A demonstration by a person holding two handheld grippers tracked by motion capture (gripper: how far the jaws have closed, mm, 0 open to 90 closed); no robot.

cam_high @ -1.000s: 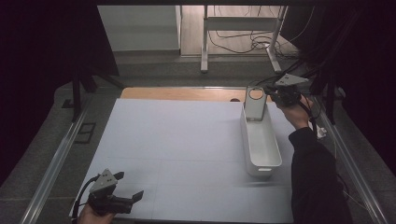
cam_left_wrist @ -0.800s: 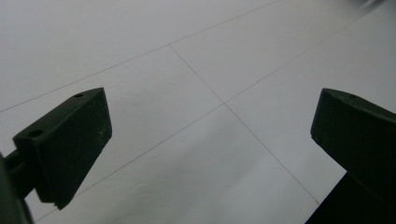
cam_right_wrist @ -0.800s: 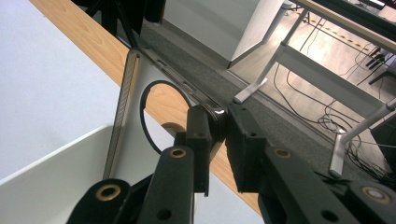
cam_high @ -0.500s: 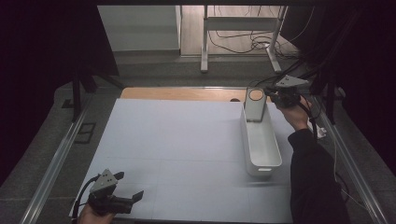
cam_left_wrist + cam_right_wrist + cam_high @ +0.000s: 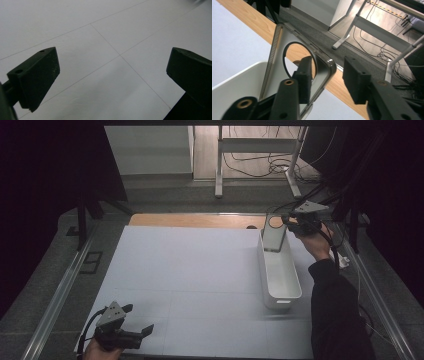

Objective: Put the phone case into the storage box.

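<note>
From above, my right tongs (image 5: 291, 224) are small and dark against my hand, so I cannot tell there whether a pad touches the clear phone case (image 5: 274, 234). In my right gripper view the case's (image 5: 294, 75) lower end is cut off by the bottom edge, and one finger (image 5: 305, 75) shows only through its round hole. My left tongs (image 5: 136, 326) sit at the surface's near left corner, my hand cropped by the bottom edge.

A tray (image 5: 280, 275) lies on the desk (image 5: 190, 270) toward its right side, running from near to far. A phone case (image 5: 274, 234) stands tilted in the tray's far end, with the right hand-held gripper (image 5: 292, 224) just beside it on the right. The left hand-held gripper (image 5: 134, 324) sits at the near left corner of the desk, well apart from the tray.
</note>
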